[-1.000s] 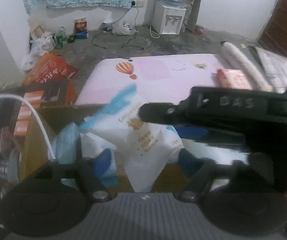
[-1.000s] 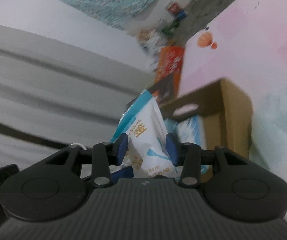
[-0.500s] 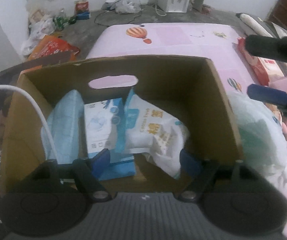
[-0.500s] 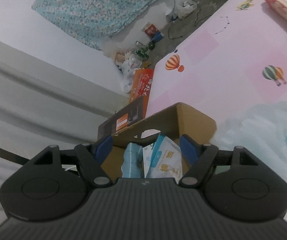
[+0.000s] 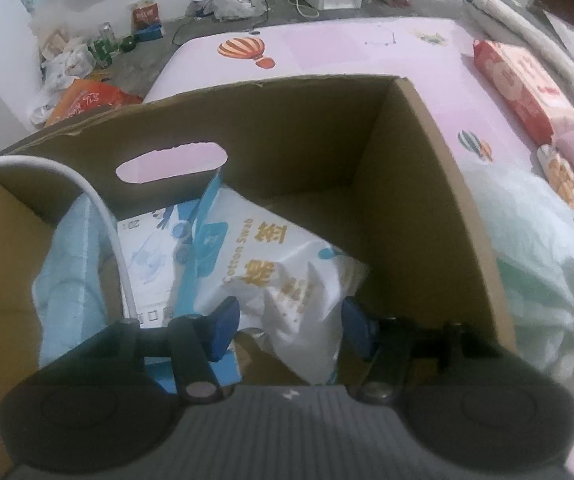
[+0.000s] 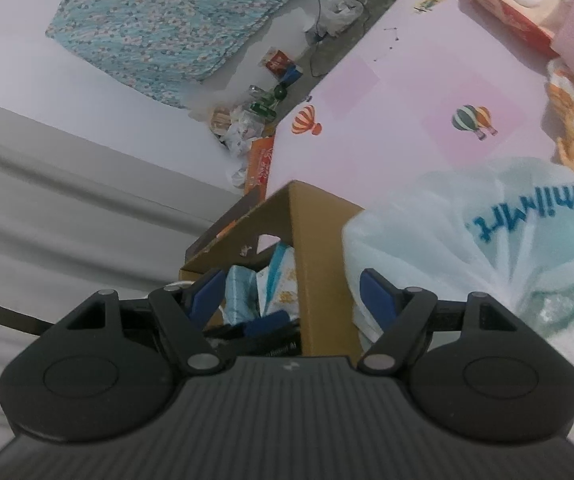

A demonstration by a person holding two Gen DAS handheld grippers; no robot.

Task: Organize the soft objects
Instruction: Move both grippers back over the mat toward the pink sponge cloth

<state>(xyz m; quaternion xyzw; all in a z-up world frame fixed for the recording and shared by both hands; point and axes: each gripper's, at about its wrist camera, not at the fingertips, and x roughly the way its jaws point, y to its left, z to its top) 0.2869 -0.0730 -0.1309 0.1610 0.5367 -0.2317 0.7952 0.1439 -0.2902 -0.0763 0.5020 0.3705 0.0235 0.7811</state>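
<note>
The right gripper (image 6: 291, 294) stands open and empty above the cardboard box (image 6: 319, 248) – a white plastic bag (image 6: 487, 256) just beside it.

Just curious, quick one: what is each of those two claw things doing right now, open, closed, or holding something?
Left gripper: closing around the white cotton swab bag inside the cardboard box, not yet gripping.
Right gripper: open, holding nothing.

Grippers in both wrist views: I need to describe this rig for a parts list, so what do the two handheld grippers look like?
Both look alike. The left gripper and right gripper each have a dark grey ribbed body with a small pale mark at its front edge, two round black discs beside it, black linkage arms with silver pivot screws, and blue finger pads. A white cable loops past the left one. No sleeves or hands show.
</note>
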